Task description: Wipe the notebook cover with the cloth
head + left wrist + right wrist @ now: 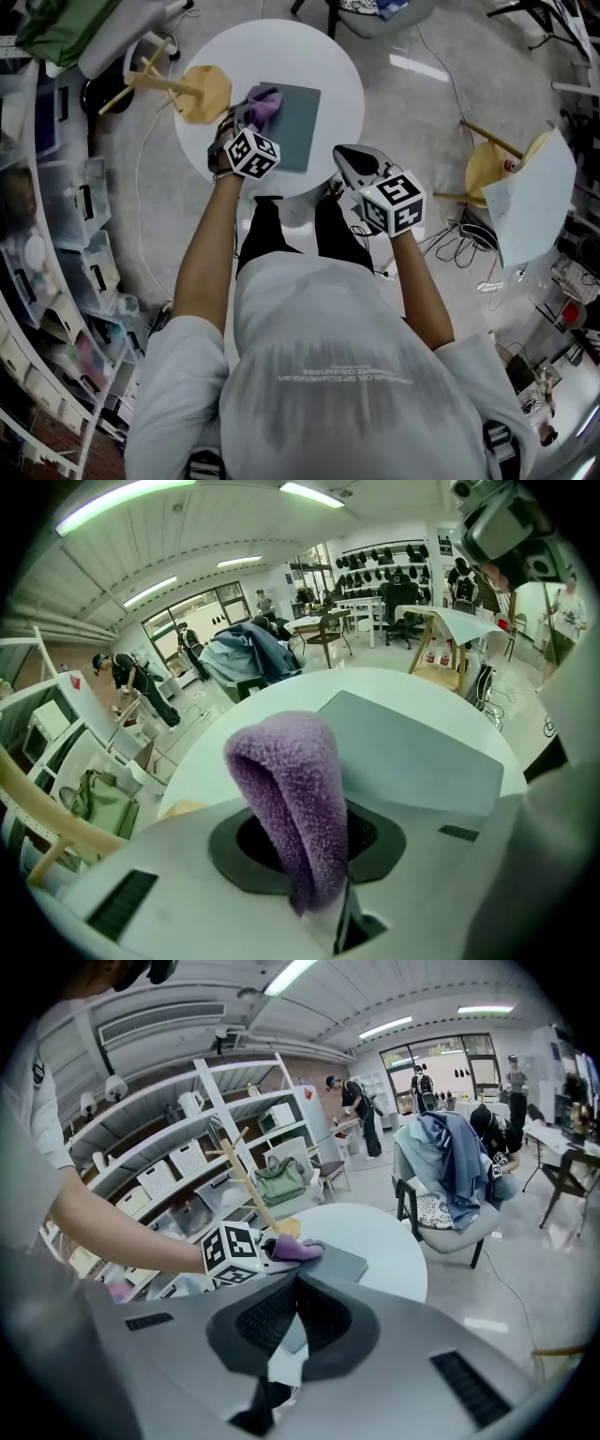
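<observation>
Pinching the cloth (263,105), left gripper (244,120) rests at notebook (296,128) on round white table (319,54); right gripper (346,156) closed.

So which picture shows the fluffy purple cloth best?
The left gripper view: the fluffy purple cloth fills the middle, pinched in the left gripper's jaws, its fuzz clear. The head view shows a small bunch at the grey notebook's corner; the right gripper view shows it tiny.
</observation>
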